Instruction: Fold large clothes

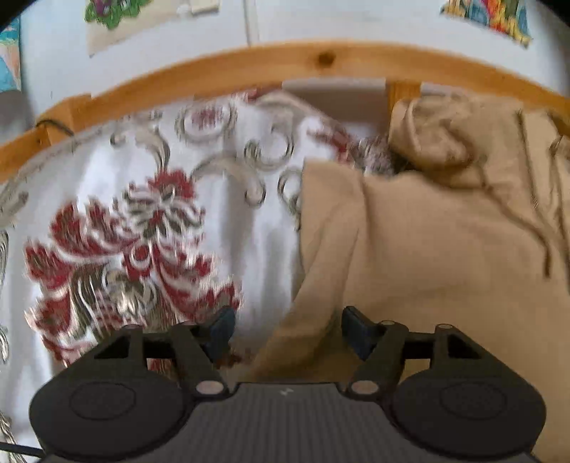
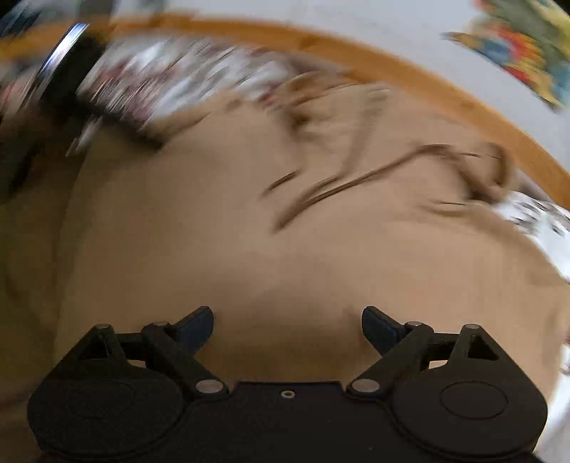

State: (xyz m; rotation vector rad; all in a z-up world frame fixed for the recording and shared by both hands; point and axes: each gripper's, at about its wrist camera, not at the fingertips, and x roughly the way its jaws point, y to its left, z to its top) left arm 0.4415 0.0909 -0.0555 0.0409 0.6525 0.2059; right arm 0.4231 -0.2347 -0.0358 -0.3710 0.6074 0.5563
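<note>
A tan hooded sweatshirt (image 1: 427, 242) lies spread on a bed, its hood (image 1: 438, 142) bunched toward the headboard and a drawstring trailing down its front. My left gripper (image 1: 288, 331) hovers open over the garment's left edge, where tan cloth meets the bedspread; nothing sits between its fingers. In the blurred right wrist view the same sweatshirt (image 2: 249, 231) fills the picture with its dark drawstring (image 2: 356, 178) across the middle. My right gripper (image 2: 288, 329) stands wide open above the flat tan cloth, holding nothing.
A white bedspread (image 1: 149, 220) with red and grey flower patterns covers the bed to the left. A curved wooden bed frame (image 1: 320, 60) runs along the back against a pale wall with colourful pictures (image 1: 498, 17). A dark, shiny object (image 2: 60, 71) blurs at the right view's upper left.
</note>
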